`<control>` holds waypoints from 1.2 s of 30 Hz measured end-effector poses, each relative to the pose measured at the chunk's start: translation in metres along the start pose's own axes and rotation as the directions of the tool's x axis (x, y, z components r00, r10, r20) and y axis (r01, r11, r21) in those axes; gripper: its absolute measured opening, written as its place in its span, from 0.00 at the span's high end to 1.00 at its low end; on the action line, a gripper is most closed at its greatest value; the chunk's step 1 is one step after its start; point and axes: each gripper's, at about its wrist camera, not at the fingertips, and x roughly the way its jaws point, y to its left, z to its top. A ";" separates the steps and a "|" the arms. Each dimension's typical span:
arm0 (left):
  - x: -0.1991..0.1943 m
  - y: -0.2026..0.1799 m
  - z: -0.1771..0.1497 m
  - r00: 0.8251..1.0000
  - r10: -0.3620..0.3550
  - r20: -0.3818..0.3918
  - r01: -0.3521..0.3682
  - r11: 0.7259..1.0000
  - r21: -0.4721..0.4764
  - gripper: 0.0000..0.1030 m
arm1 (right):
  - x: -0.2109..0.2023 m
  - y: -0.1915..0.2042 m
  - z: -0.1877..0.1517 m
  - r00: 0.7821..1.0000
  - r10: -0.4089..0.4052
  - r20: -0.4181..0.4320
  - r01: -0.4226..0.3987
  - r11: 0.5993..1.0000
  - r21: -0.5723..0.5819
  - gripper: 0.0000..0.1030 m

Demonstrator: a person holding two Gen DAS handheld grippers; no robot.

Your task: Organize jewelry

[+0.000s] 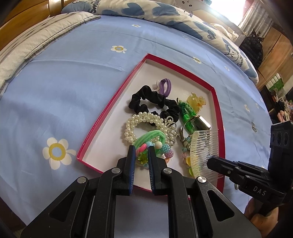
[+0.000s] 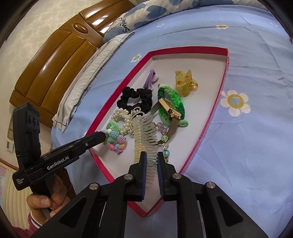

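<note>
A red-rimmed box lid (image 1: 117,95) (image 2: 207,126) with a white floor lies on the blue bed sheet. It holds a black scrunchie (image 1: 146,99) (image 2: 136,98), a pearl bracelet (image 1: 133,126), a green braided band (image 1: 185,113) (image 2: 170,102), a yellow claw clip (image 1: 196,102) (image 2: 185,83), a purple hair tie (image 1: 164,86) and a watch (image 2: 170,111). My left gripper (image 1: 142,152) is narrowly open around a colourful bead hair tie (image 1: 146,157) (image 2: 115,140). My right gripper (image 2: 151,157) is shut on a clear comb (image 1: 203,146) (image 2: 144,133) over the lid.
The blue flowered sheet (image 1: 73,87) surrounds the lid. Pillows and a quilt (image 1: 146,9) lie at the far end by a wooden headboard (image 2: 55,60). A dark backpack (image 1: 250,49) and cabinets stand beyond the bed's right side.
</note>
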 end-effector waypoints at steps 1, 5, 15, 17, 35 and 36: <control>0.000 0.000 0.000 1.000 0.000 0.000 0.000 1.000 0.000 0.89 | 0.000 0.000 0.000 1.000 -0.001 0.001 0.001 1.000 0.000 0.85; 0.000 0.000 0.000 1.000 0.000 -0.002 0.000 1.000 -0.003 0.88 | -0.002 0.000 0.000 1.000 -0.009 0.005 0.009 1.000 -0.004 0.84; -0.003 0.000 -0.002 1.000 0.001 -0.002 -0.001 1.000 -0.005 0.74 | -0.008 0.004 -0.001 1.000 -0.008 0.020 0.009 1.000 -0.017 0.68; -0.004 0.001 -0.003 1.000 -0.002 -0.003 0.002 1.000 -0.008 0.74 | -0.009 0.005 -0.001 0.999 -0.018 0.028 0.018 1.000 -0.017 0.62; -0.029 0.009 -0.010 0.999 0.005 0.032 -0.003 0.999 -0.051 0.30 | -0.029 0.009 -0.004 0.994 -0.004 0.110 0.006 1.000 -0.013 0.21; -0.031 0.011 -0.011 0.999 0.005 0.034 -0.003 0.998 -0.057 0.29 | -0.032 0.007 -0.005 0.993 -0.002 0.117 0.003 1.000 -0.006 0.21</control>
